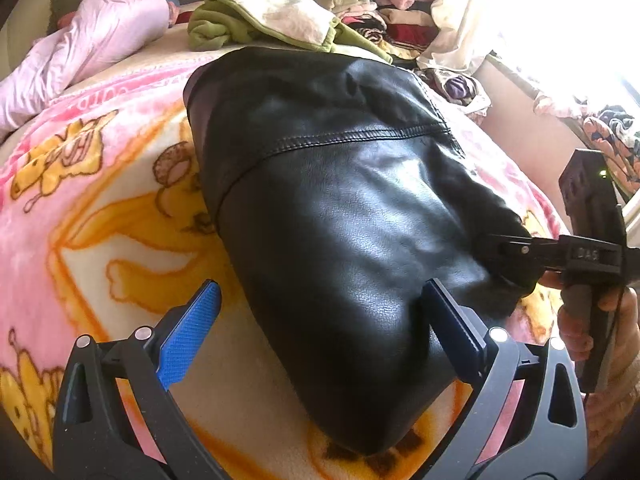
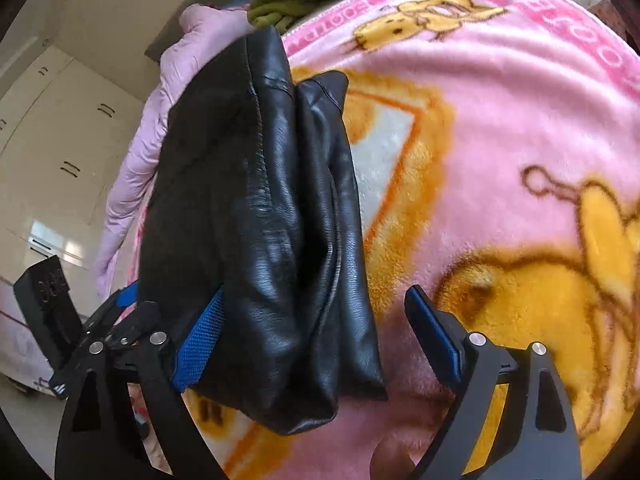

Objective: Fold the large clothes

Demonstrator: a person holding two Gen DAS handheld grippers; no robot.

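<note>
A: The right gripper first: its blue-padded jaws stand wide apart over the near end of the black leather garment. The leather lies between them and covers part of the left pad; the other pad is clear of it, so nothing is clamped.

B: And the left gripper?

A: Spread wide too. One blue pad hangs over the blanket, the other over the near corner of the leather. I see no squeeze on it. From the left wrist view the right gripper shows at the far edge, held in a hand, its tips at the garment's side.

B: Where does the garment lie?

A: Folded into a thick bundle in the middle of the bed, on that fleecy pink blanket with yellow cartoon bears and orange borders. A stitched seam runs across its top. From the right wrist view it looks doubled, a deep crease running down its length.

B: What's around it?

A: Past its far end sits a crumpled green and cream garment. A pale pink quilted piece lies along one side of the bed. Further back are stacks of folded clothes in mixed colours, and a bright window with a light curtain. The right wrist view shows white cupboard doors with dark handles along a wall.
</note>
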